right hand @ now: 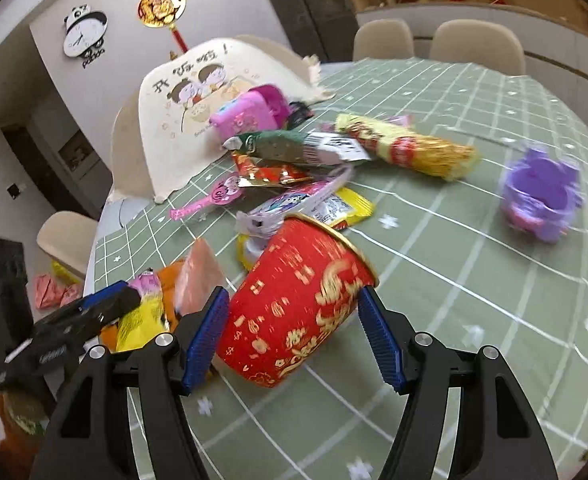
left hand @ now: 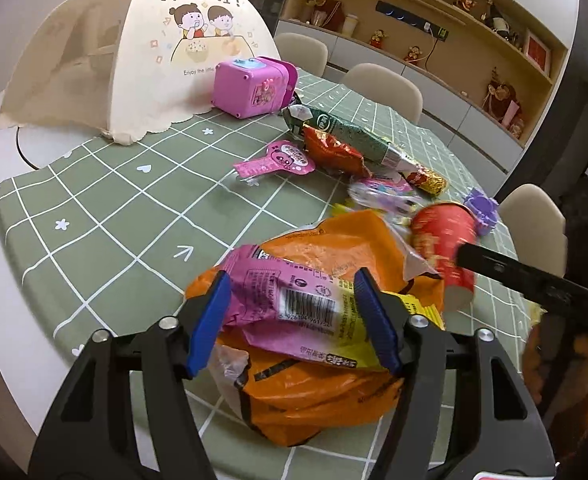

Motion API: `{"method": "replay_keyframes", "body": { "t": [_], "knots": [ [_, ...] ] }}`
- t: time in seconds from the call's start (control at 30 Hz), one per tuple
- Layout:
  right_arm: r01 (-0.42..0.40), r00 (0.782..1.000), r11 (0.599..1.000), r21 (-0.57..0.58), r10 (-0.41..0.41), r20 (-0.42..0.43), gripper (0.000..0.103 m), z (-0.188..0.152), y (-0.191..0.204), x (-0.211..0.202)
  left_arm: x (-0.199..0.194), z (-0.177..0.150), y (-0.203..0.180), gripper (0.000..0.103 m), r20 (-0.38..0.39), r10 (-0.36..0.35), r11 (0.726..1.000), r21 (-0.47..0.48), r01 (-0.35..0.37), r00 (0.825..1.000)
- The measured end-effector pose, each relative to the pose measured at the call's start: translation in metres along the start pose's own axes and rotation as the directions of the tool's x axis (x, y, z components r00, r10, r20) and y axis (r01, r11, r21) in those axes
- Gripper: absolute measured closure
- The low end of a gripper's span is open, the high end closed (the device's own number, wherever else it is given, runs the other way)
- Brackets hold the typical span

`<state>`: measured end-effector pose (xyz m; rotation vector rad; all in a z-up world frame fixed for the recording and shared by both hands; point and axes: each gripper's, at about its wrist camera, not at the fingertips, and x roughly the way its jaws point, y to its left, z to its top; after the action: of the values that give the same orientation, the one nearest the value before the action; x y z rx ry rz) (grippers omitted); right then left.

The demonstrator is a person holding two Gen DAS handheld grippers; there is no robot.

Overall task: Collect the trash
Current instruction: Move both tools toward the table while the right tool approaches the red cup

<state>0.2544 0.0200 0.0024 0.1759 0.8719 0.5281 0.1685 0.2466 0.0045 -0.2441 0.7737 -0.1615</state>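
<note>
Green checked tablecloth (left hand: 106, 216), left fingers (left hand: 290, 320) clamping pink wrapper (left hand: 294, 296), right fingers (right hand: 294, 332) gripping red cup (right hand: 294, 304).

Green grid cloth (left hand: 106, 216) over the tabletop, a mesh food cover (left hand: 162, 60) with cartoon kids, pink toy box (left hand: 250, 84) beside it, purple toy (right hand: 541, 192), panda clock (right hand: 84, 36) on the wall.

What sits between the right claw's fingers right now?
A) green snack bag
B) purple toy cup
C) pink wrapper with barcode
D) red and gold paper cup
D: in the right wrist view the red and gold paper cup, tilted, sits between the blue pads of the right claw.
</note>
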Motion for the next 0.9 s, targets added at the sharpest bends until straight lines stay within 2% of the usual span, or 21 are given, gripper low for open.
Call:
{"method": "replay_keyframes", "body": {
  "t": [0.17,0.27,0.33,0.37,0.4,0.47,0.5,0.63,0.73,0.77,0.83,0.87,0.9],
  "knots": [
    [-0.012,1.000,0.997,-0.080,0.010,-0.028,0.040,0.005,0.011,0.007,-0.011,0.008,-0.003,0.065,0.031,-0.004,1.000,0.010,0.004,1.000],
    [0.004,1.000,0.992,-0.125,-0.004,-0.001,0.043,0.001,0.008,-0.004,-0.018,0.009,-0.006,0.066,0.056,0.001,1.000,0.018,-0.002,0.998],
    [0.055,0.998,0.984,-0.169,-0.052,0.022,0.044,-0.001,0.005,-0.017,-0.021,0.009,-0.005,0.063,0.056,-0.009,1.000,0.001,0.009,0.998],
    [0.098,0.995,0.977,-0.188,-0.092,0.039,0.044,-0.001,0.002,-0.023,-0.022,0.008,-0.005,0.052,0.049,-0.015,1.000,-0.006,0.015,0.999],
    [0.160,0.987,0.964,-0.213,-0.151,0.060,0.044,-0.002,0.000,-0.030,-0.022,0.007,-0.003,0.045,0.043,-0.020,1.000,-0.016,0.021,0.999],
    [0.237,0.971,0.938,-0.251,-0.225,0.079,0.045,-0.004,-0.006,-0.037,-0.023,0.004,0.000,0.042,0.028,-0.020,0.999,-0.049,0.021,0.999],
    [0.249,0.968,0.934,-0.257,-0.235,0.081,0.045,-0.004,-0.009,-0.038,-0.022,0.002,0.003,0.039,0.011,-0.007,0.998,-0.068,0.008,1.000],
    [0.212,0.976,0.961,-0.177,-0.200,0.084,0.045,-0.007,-0.027,-0.039,-0.002,-0.001,0.016,0.037,-0.056,0.042,0.987,-0.152,-0.050,0.998],
    [0.149,0.986,0.983,-0.109,-0.139,0.094,0.045,-0.006,-0.032,-0.034,0.010,0.002,0.015,0.037,-0.056,0.055,0.985,-0.158,-0.063,0.997],
    [0.134,0.987,0.986,-0.096,-0.125,0.097,0.045,-0.006,-0.031,-0.032,0.013,0.004,0.014,0.039,-0.050,0.058,0.986,-0.155,-0.065,0.997],
    [0.094,0.992,0.993,-0.066,-0.087,0.096,0.045,-0.002,-0.029,-0.025,0.015,0.007,0.014,0.061,-0.045,0.057,0.985,-0.161,-0.064,0.997],
    [0.076,0.993,0.996,-0.054,-0.071,0.093,0.045,-0.002,-0.029,-0.022,0.014,0.009,0.014,0.067,-0.042,0.050,0.986,-0.159,-0.056,0.998],
    [0.055,0.995,0.998,-0.038,-0.052,0.088,0.045,-0.001,-0.029,-0.020,0.011,0.010,0.012,0.078,-0.026,0.042,0.987,-0.155,-0.045,0.999]
  ]
}}
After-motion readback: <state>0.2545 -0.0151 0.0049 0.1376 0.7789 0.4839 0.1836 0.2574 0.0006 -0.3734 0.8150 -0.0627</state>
